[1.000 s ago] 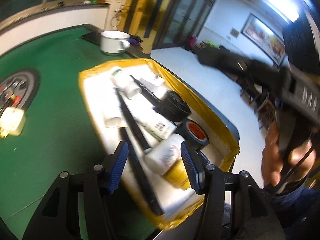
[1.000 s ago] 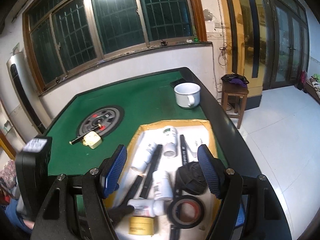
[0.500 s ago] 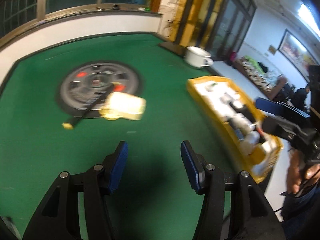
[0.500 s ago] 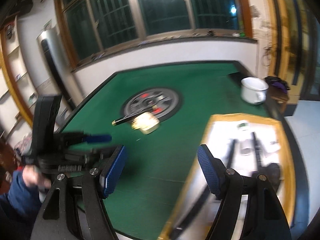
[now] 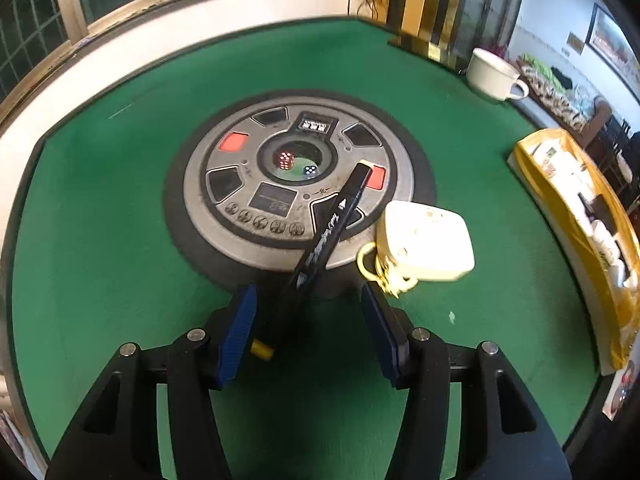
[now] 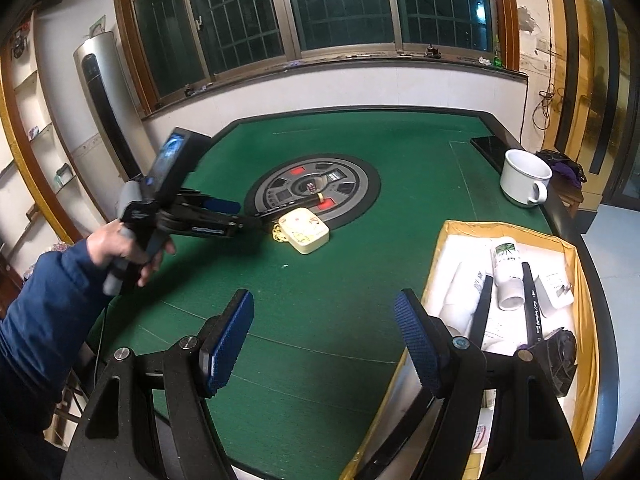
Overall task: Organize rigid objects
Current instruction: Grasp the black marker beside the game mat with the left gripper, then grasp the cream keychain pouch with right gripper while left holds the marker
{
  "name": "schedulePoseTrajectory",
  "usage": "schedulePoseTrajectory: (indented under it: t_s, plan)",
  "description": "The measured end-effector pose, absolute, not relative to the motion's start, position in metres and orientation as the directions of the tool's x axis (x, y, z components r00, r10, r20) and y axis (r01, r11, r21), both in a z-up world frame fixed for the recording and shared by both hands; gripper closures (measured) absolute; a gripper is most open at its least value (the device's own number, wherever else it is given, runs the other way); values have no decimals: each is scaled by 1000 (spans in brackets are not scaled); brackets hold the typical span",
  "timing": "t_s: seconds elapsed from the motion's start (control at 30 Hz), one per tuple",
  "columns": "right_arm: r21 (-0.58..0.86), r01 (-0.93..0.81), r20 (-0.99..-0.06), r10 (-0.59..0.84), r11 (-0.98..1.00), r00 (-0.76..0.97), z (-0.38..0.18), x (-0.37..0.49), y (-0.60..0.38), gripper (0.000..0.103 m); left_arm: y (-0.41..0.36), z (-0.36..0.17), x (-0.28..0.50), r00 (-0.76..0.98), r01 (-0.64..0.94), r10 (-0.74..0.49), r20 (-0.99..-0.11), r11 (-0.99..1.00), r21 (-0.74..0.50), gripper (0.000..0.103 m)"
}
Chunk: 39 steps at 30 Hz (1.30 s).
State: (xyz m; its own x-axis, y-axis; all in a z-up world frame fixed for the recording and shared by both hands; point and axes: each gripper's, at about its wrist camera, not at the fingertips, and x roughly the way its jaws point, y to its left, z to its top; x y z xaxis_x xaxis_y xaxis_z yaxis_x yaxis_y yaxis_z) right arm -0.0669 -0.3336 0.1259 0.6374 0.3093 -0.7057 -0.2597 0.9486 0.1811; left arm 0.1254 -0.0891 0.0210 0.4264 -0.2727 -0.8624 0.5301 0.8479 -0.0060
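Black marker (image 5: 328,236) lies slanted on the green table (image 5: 120,240), far end on the grey dial (image 5: 248,184) at table centre, yellow-capped near end on the felt between the left gripper (image 5: 310,320) fingers. Left gripper spread wide, blue pads (image 5: 240,328) either side of the marker, neither pad clearly touching it. Cream case (image 5: 428,242) with yellow cord sits just right of the marker, overlapping the dial's edge. Two dice in the dial's middle well.

Yellow tray (image 5: 560,208) at the table's right edge, well apart from the marker, holds white bottles (image 6: 508,272), black pens (image 6: 532,304), a black lump at the near corner. White mug (image 6: 524,176) on the far right rim of the table, beyond the tray.

Right gripper (image 6: 330,340) hangs above the table near the tray's left edge, fingers wide apart, holding nothing. From its view the left gripper (image 6: 236,222), held by a hand (image 6: 128,248) in a blue sleeve, points at the marker (image 6: 292,206) and case (image 6: 306,230).
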Motion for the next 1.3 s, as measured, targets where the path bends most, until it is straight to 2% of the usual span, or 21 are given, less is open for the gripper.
schedulePoseTrajectory:
  t_s: [0.17,0.23,0.3,0.4,0.43,0.7,1.0,1.2,1.3]
  plan:
    - [178,-250,-713,300,952,633,126,-61,-334,35,-110,14,141,443,516,-258,-859,857,9,50]
    - [182,-249,-715,302,951,630,126,-58,-333,35,-116,12,143,443,512,-265,-857,859,-2,54]
    - [181,-255,-718,305,950,626,127,-56,-330,35,-118,13,139,458,504,-269,-847,864,-1,72]
    - [166,-264,-722,299,950,624,129,-55,-325,35,-107,13,132,466,483,-289,-836,875,-33,87]
    - [161,-268,-724,298,950,622,130,-55,-323,35,-104,13,131,467,469,-295,-833,882,-49,89]
    - [135,-328,-780,304,935,547,124,-27,-295,35,-50,10,84,485,335,-309,-818,930,-152,91]
    - [-83,-594,-837,267,800,477,92,47,-229,34,-43,9,87,473,348,-386,-792,908,-235,91]
    - [-121,-663,-892,212,739,399,61,92,-214,34,-45,10,84,479,353,-377,-792,910,-219,91]
    - [-78,-680,-913,221,729,342,50,111,-212,34,-46,10,84,485,354,-371,-792,911,-210,91]
